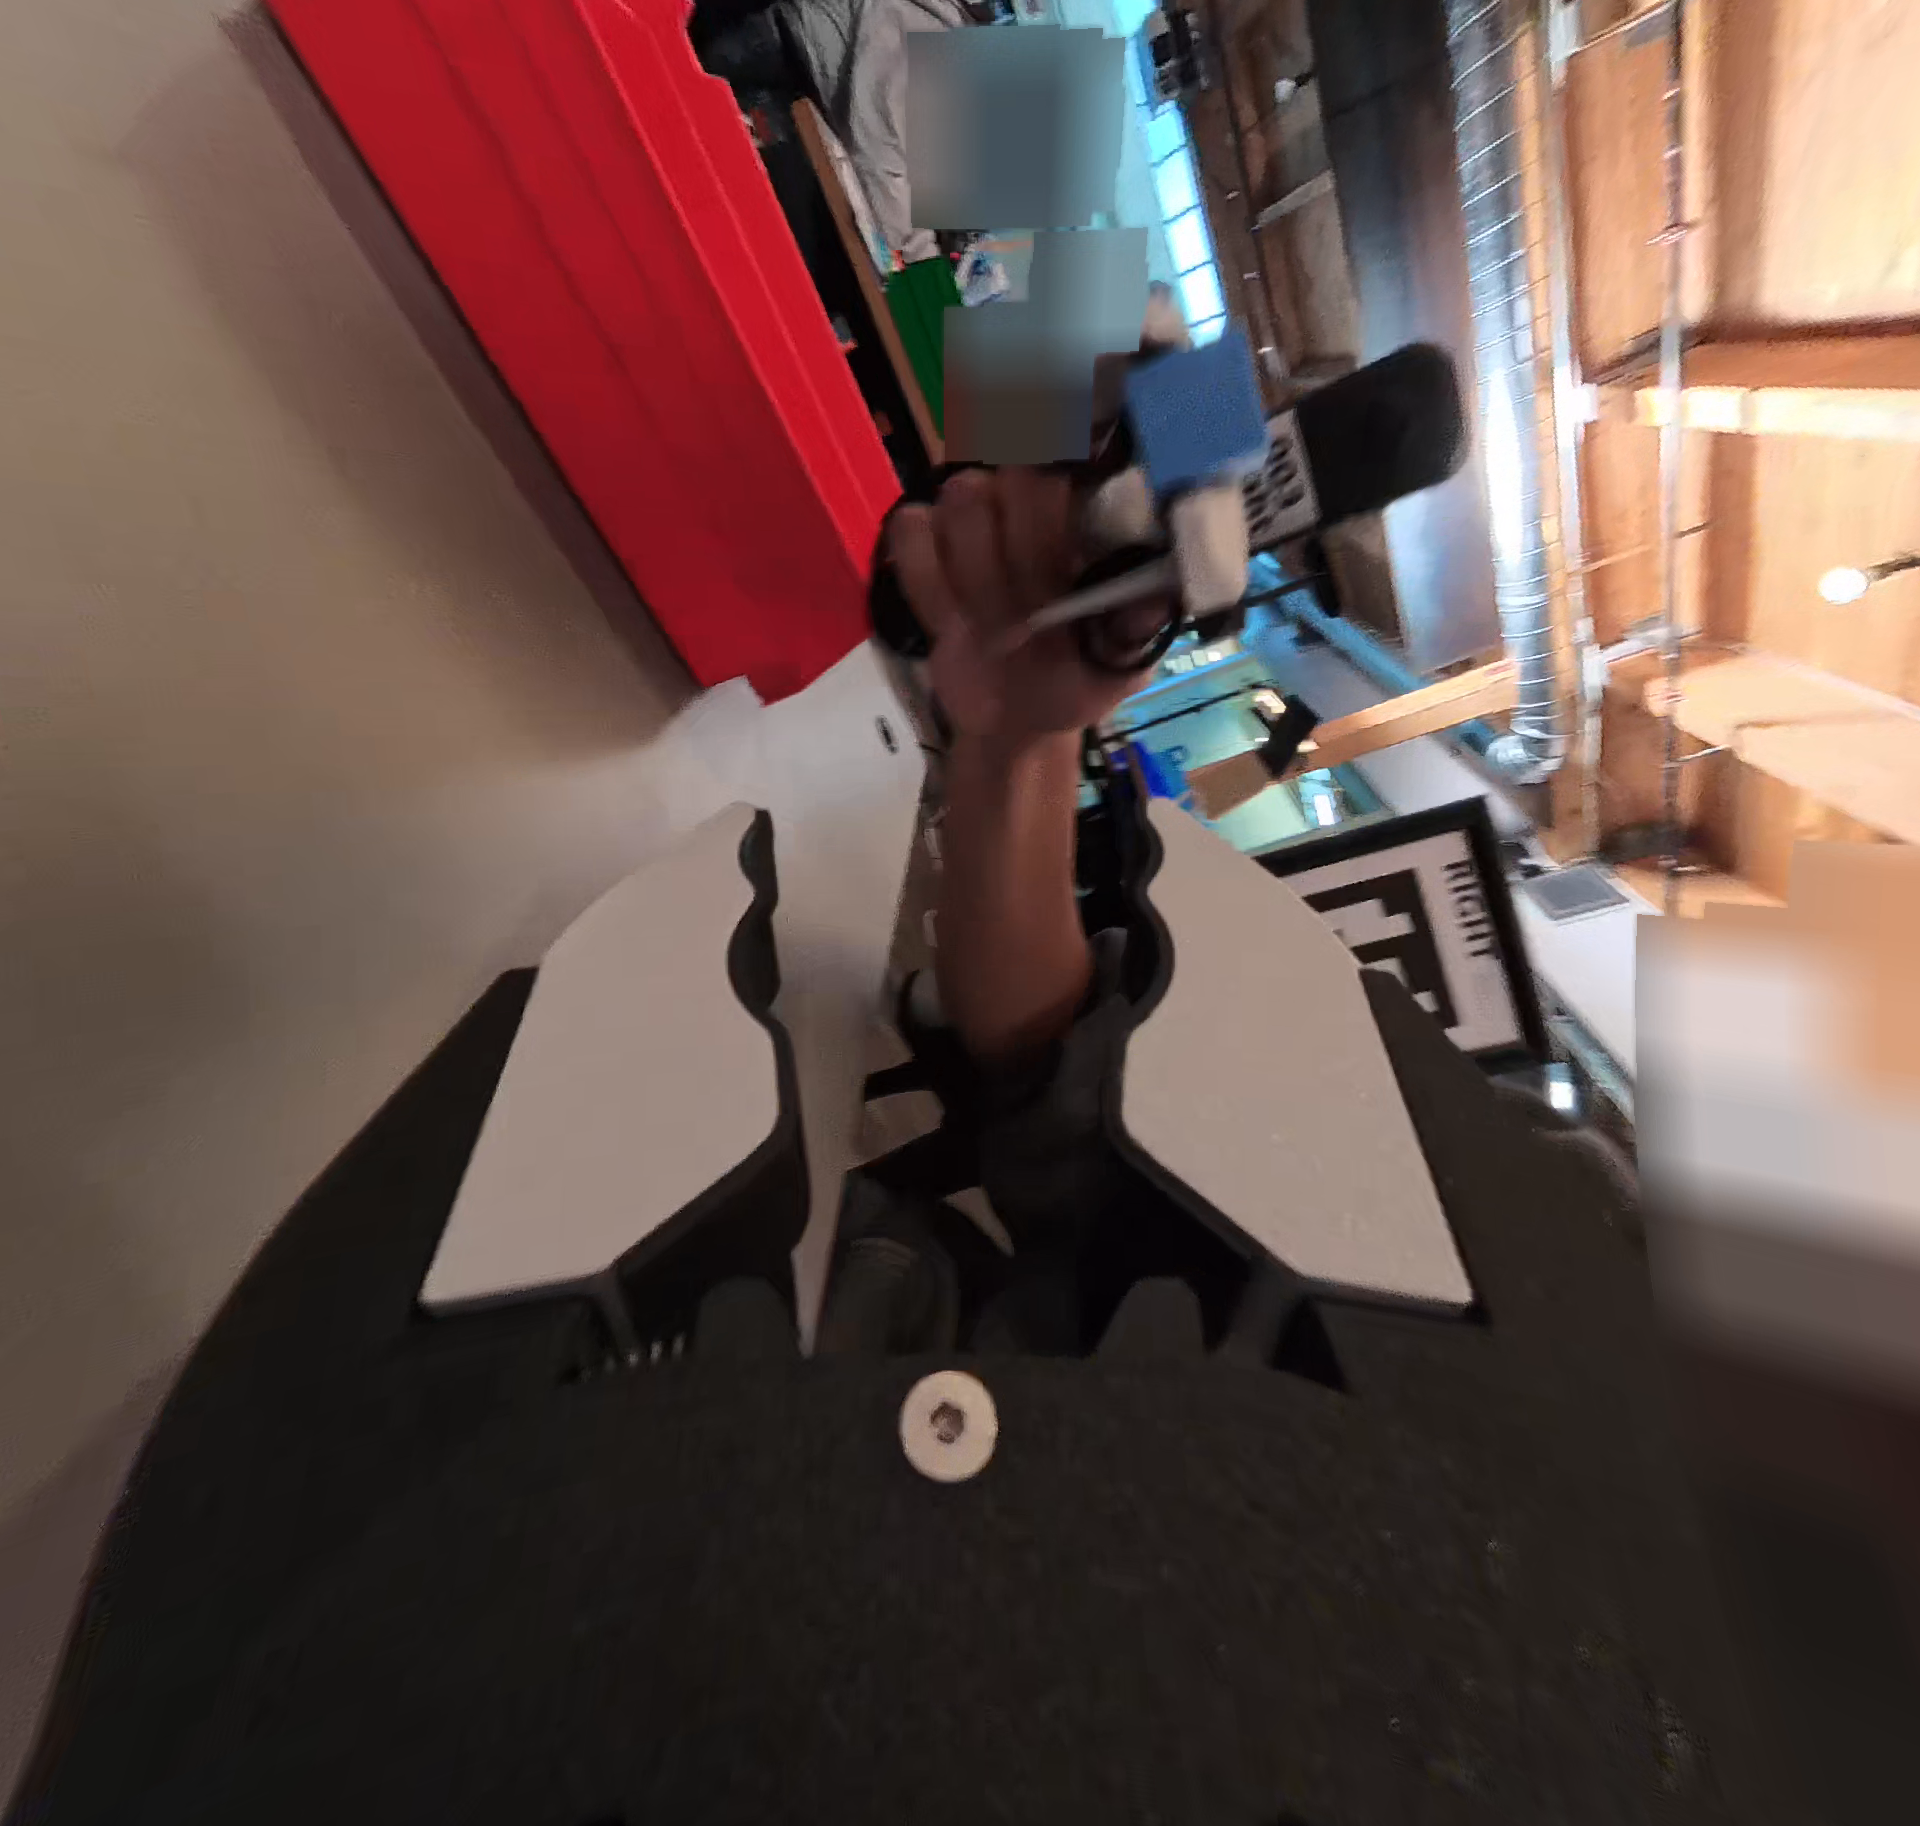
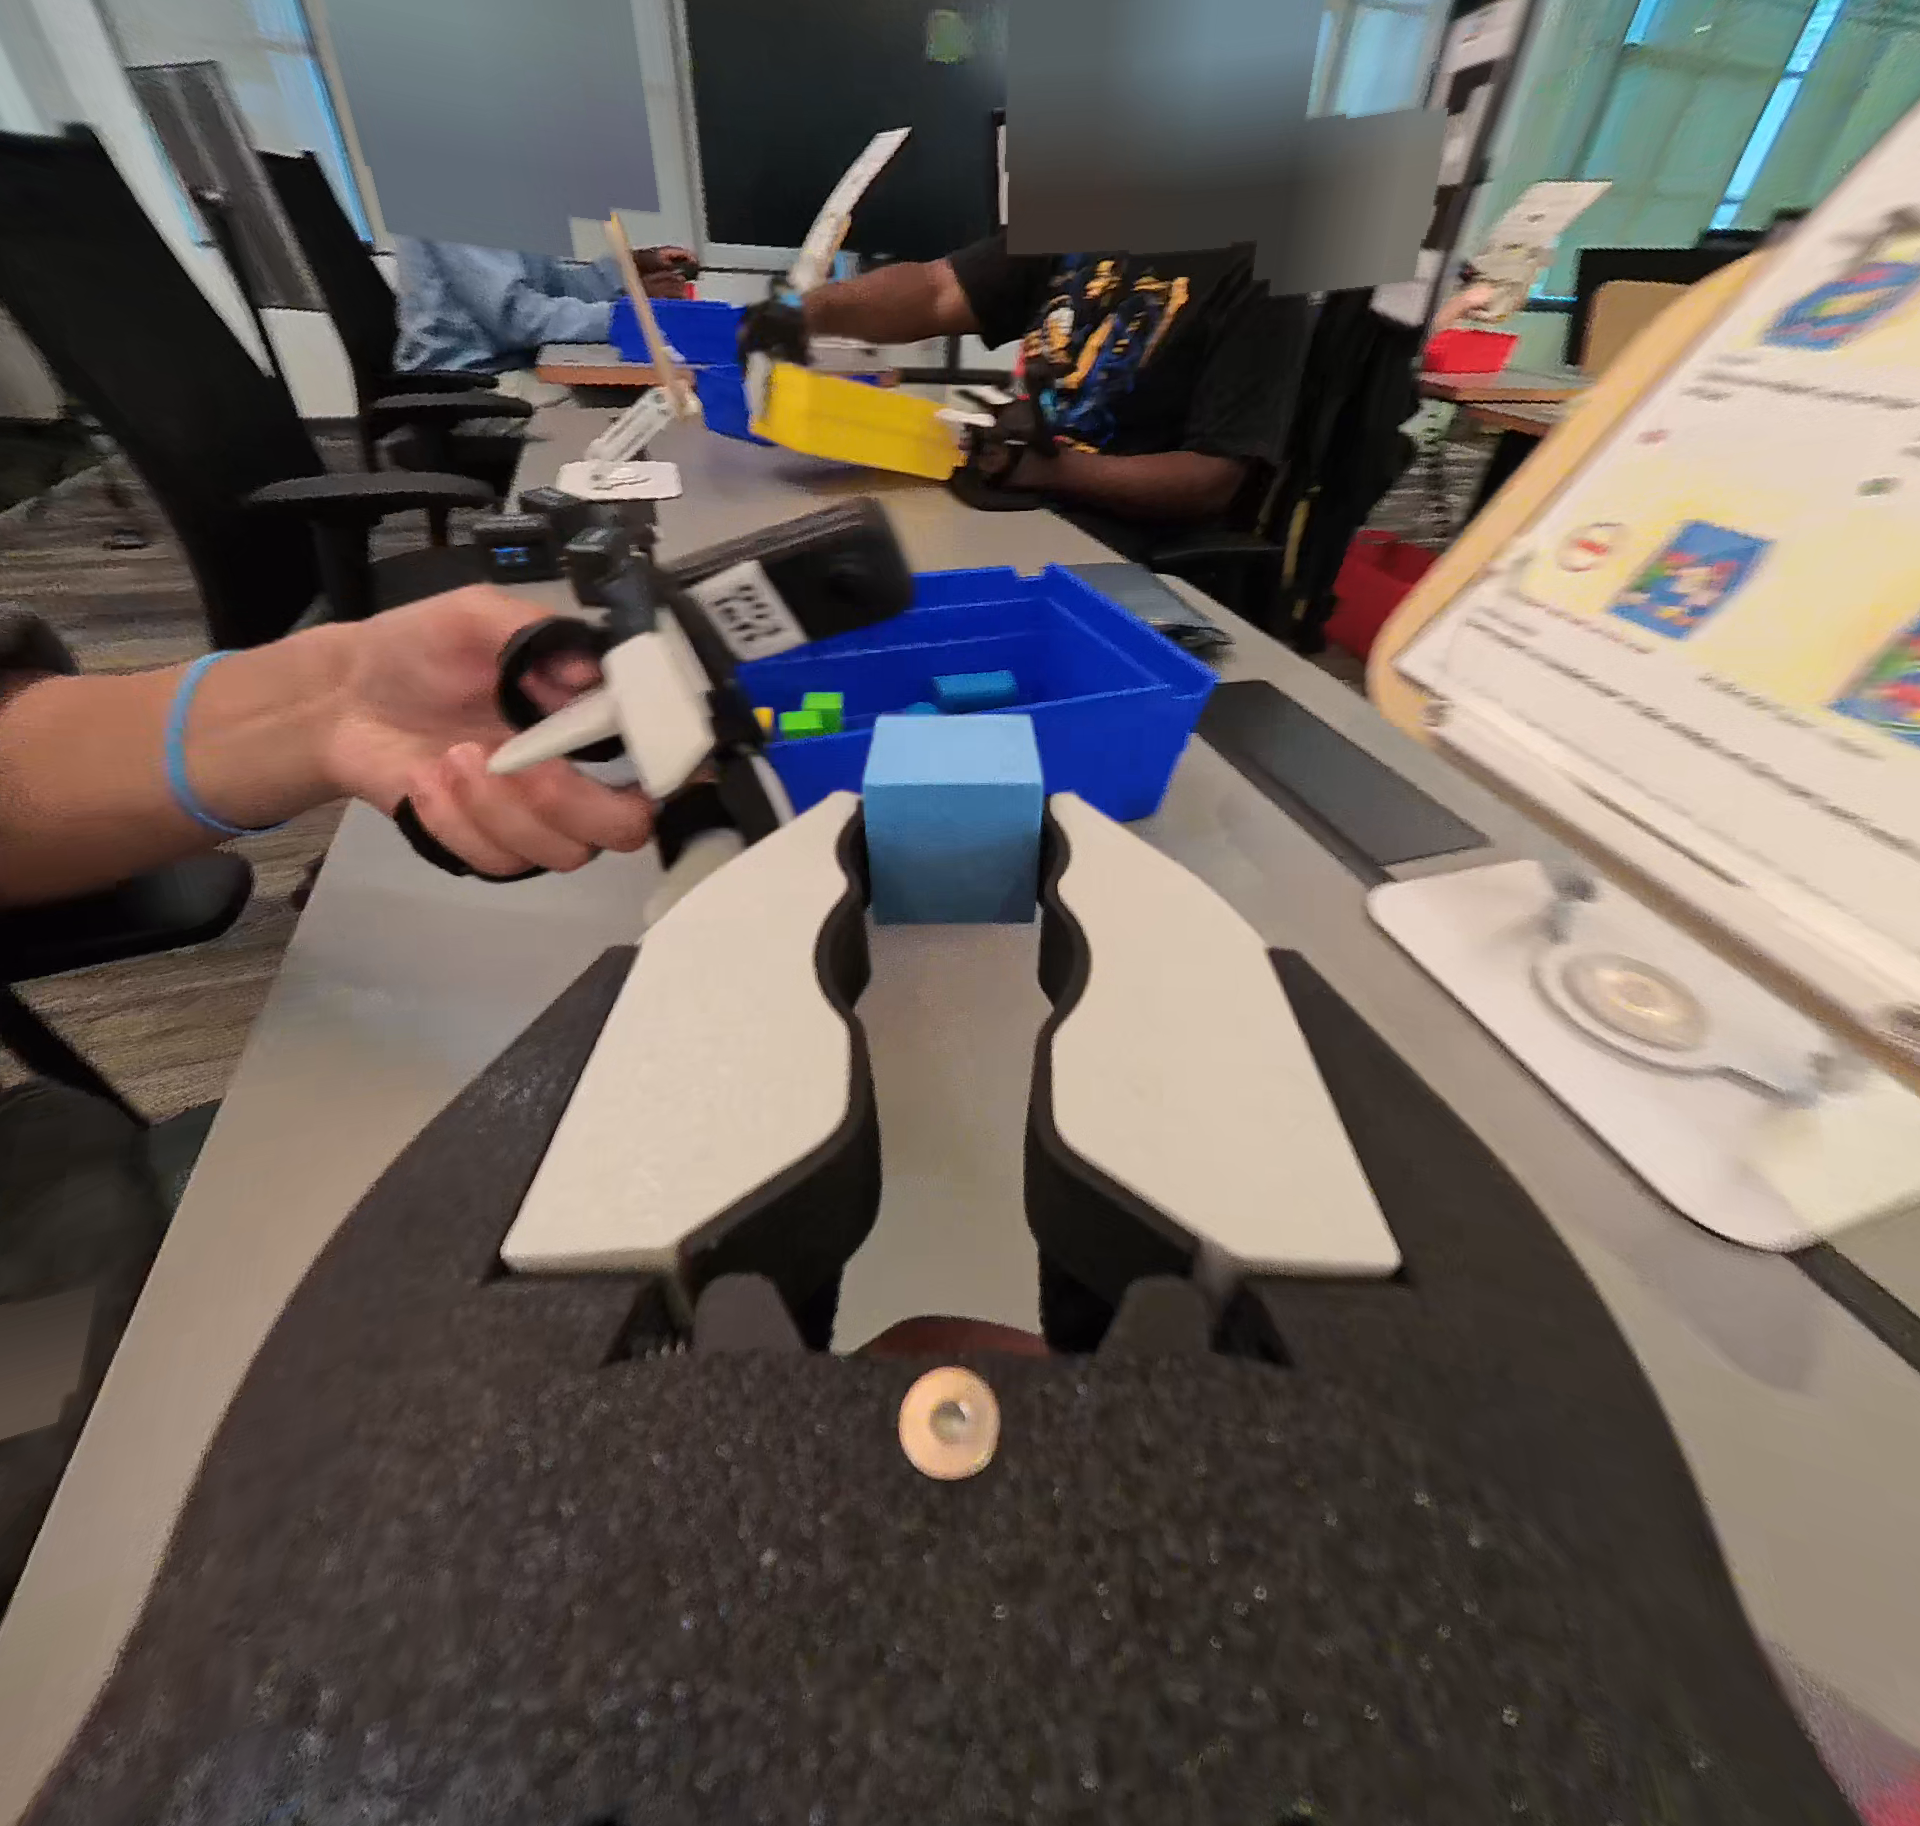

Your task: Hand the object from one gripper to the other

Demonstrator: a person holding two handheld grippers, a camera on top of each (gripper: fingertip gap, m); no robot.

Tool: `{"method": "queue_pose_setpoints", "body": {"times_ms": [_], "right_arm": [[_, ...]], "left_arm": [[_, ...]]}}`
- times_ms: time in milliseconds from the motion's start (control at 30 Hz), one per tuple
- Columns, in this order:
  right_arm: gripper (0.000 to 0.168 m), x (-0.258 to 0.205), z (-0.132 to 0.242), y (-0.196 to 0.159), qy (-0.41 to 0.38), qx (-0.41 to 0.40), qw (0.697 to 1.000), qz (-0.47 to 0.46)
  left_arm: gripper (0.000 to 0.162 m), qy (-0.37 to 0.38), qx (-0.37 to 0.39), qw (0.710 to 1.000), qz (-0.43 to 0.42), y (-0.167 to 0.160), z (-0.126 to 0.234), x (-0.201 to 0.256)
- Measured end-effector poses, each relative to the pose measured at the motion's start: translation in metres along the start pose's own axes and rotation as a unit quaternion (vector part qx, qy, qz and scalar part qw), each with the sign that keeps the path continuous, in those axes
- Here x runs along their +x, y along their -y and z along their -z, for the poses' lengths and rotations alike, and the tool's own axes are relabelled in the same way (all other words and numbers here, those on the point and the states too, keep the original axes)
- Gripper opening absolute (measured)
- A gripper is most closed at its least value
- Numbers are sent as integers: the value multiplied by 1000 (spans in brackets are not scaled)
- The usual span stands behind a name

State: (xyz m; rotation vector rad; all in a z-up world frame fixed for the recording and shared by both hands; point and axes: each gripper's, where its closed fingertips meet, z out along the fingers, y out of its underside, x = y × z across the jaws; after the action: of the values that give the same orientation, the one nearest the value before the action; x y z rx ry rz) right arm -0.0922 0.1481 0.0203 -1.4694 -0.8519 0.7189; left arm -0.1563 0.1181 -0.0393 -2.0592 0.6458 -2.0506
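— Where the right gripper fills the near foreground of its own view, what sits between the tips?

— A light blue cube, clamped between the two pale fingers and lifted over the grey table. Its underside is hidden behind the finger pads.

— And the left gripper?

— Its fingers stand apart with nothing between them; through the gap I see only a forearm and sleeve. In the right wrist view a hand with a blue wristband holds that gripper by its black loops, but its tips are cut off behind the right gripper's finger, so nothing more shows there.

— Does the left wrist view show the cube?

— Yes, blurred, farther off beyond a hand.

— What lies behind?

— A blue bin just past the cube, with small green, yellow and blue blocks inside, partly hidden by the cube. At right, a tilted instruction board on a white stand. Farther off, another person holds a yellow bin. A red bin fills the left wrist view's upper left.
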Motion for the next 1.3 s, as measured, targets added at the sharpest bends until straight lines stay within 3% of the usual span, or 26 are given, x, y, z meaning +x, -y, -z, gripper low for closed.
{"method": "queue_pose_setpoints", "body": {"times_ms": [200,300,367,500,600,767,967,1100,1133,1167,1300], "right_arm": [[29,79,94,8,-135,-31,988,-70],[29,127,153,-38,-260,-156,947,-106],[29,139,187,-84,-303,-269,902,-150],[29,117,211,-158,-265,-452,823,-220],[29,93,210,-190,-214,-552,780,-204],[29,76,202,-224,-168,-636,732,-178],[29,74,199,-238,-154,-650,717,-202],[35,74,199,-231,-154,-633,729,-210],[49,74,200,-223,-157,-621,739,-209],[53,75,201,-209,-162,-599,756,-206],[53,88,202,-118,-241,-441,852,-148]], "left_arm": [[57,158,12,975,-156,-37,46,-27],[56,224,41,951,-209,-41,68,-28],[57,267,56,934,-230,-39,80,-29],[56,310,53,911,-268,-42,86,-33],[56,325,33,902,-283,-46,81,-37],[56,327,8,894,-306,-54,67,-36],[56,341,0,888,-308,-56,71,-38],[56,336,10,893,-300,-53,75,-35],[56,339,12,891,-303,-52,78,-34],[56,345,15,886,-308,-49,82,-32],[56,395,35,854,-339,-29,119,-17]]}}
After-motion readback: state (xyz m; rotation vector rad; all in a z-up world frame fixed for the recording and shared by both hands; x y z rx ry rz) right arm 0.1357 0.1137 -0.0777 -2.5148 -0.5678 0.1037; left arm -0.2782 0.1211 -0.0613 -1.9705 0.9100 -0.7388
